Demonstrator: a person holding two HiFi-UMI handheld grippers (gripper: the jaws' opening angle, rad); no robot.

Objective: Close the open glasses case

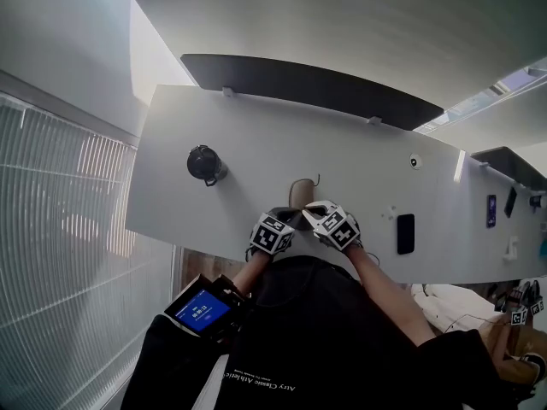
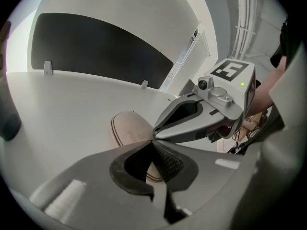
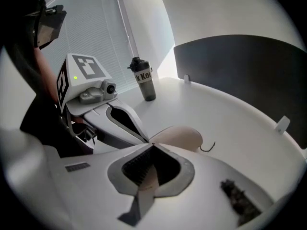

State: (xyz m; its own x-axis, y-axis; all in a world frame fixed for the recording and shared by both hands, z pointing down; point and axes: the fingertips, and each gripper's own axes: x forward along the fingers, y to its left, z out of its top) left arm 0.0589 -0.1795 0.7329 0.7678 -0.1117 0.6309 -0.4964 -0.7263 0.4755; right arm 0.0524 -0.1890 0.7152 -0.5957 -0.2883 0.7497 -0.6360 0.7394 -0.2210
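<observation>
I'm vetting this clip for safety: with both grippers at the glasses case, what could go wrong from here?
1. The left gripper and right gripper both have their jaws together, tips meeting at one end of the glasses case. Pushing there may slide it across the smooth desk rather than shut it.
2. The tips are very close and could knock each other.
3. The thin dark strand beside the case might snag.

A long white table [image 1: 256, 143] runs left to right, with a dark partition [image 1: 308, 84] standing along its far edge. A dark bottle [image 1: 206, 164] stands upright towards the left end. A tan glasses case [image 1: 300, 192] lies near the front edge at the middle, with a thin dark cord [image 3: 207, 147] curled just beside it. A black phone [image 1: 405, 233] lies flat further right, well apart from the case.
</observation>
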